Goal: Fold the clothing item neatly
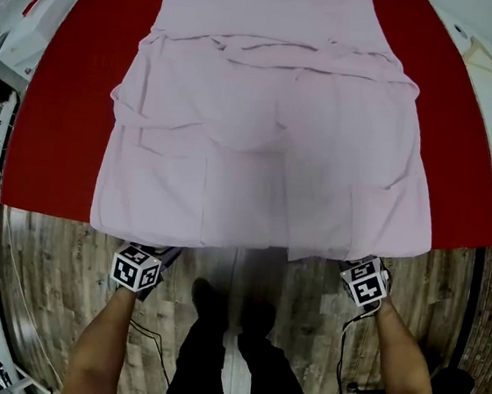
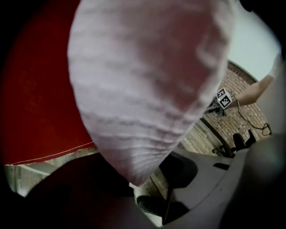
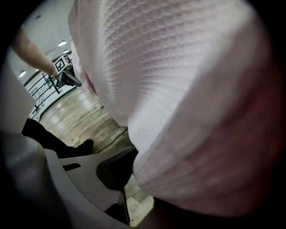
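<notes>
While the pink garment (image 1: 270, 141) lay spread flat on the red counter (image 1: 55, 126), with its hem hanging over the near edge, I had the left tongs (image 1: 167, 251) at its lower left corner and the right tongs (image 1: 358, 263) at its lower right. Each pair stood apart with a fold of the cloth between the jaws, unclamped, above the wooden floor (image 1: 41, 292).
</notes>
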A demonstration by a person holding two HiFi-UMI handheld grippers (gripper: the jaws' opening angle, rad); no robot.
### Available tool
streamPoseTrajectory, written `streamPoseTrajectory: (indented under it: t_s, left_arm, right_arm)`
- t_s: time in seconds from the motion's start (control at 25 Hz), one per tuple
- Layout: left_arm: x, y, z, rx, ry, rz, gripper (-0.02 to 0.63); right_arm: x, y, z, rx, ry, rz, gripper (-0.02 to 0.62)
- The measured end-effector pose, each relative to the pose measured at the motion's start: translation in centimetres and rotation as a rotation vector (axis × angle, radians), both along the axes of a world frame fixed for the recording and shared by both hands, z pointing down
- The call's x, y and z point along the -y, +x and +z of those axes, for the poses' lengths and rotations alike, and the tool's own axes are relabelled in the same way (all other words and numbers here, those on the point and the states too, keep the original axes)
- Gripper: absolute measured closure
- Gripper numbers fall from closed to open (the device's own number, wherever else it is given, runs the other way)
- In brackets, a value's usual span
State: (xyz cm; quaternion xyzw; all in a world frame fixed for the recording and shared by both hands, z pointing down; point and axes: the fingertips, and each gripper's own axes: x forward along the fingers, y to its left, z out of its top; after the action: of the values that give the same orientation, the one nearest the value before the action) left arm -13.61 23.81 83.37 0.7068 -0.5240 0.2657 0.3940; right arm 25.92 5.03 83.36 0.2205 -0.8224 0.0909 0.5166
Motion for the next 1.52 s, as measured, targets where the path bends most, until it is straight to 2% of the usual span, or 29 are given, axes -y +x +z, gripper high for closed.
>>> streamPoseTrajectory:
  t_s: [0.04, 0.08, 0.12, 0.24, 0.36, 0.52, 0.76, 1.24, 1.52]
  left_arm:
    - [0.0, 0.3, -0.3, -0.001, 0.010, -0.010, 0.505]
    - [-0.1, 0.7, -0.7, -0.012, 0.020, -0.019, 0.566]
    - [-0.2, 1.3, -1.0, -0.034, 0.027, -0.027, 0.577]
    - [-0.8, 3.3, -2.4, -0.121, 0.036, -0.045, 0.583]
    - [-1.4, 5.5, -4.3, -0.203, 0.028, -0.066, 0.583]
    - [-2.7, 8.5, -7.2, -0.241, 0.041, -0.043, 0.583]
    - [-3.7, 12.0, -12.9, -0.295, 0.085, -0.009, 0.583]
    - [-5.6, 14.3, -24.8, -0.403, 0.136, 0.011, 0.583]
    - [-5.9, 13.6, -32.3, -0.475, 0.186, 0.026, 0.583]
  right_arm:
    - [-0.4, -0.4, -0.3, -0.002, 0.005, -0.001, 0.490]
    - [-0.8, -0.7, -0.5, -0.001, 0.010, -0.002, 0.534]
    - [-1.3, -1.0, -0.8, 0.004, 0.009, 0.001, 0.556]
    - [-3.1, -2.2, -2.0, 0.044, -0.016, 0.017, 0.571]
    - [-5.3, -3.4, -4.0, 0.078, -0.026, -0.007, 0.572]
    - [-8.3, -4.3, -6.5, 0.079, -0.005, -0.069, 0.572]
    - [-11.5, -4.8, -10.9, 0.131, -0.038, -0.069, 0.572]
    - [-13.5, -3.4, -22.0, 0.197, -0.077, -0.084, 0.572]
    - [-12.5, -3.0, -29.4, 0.192, -0.027, -0.136, 0.572]
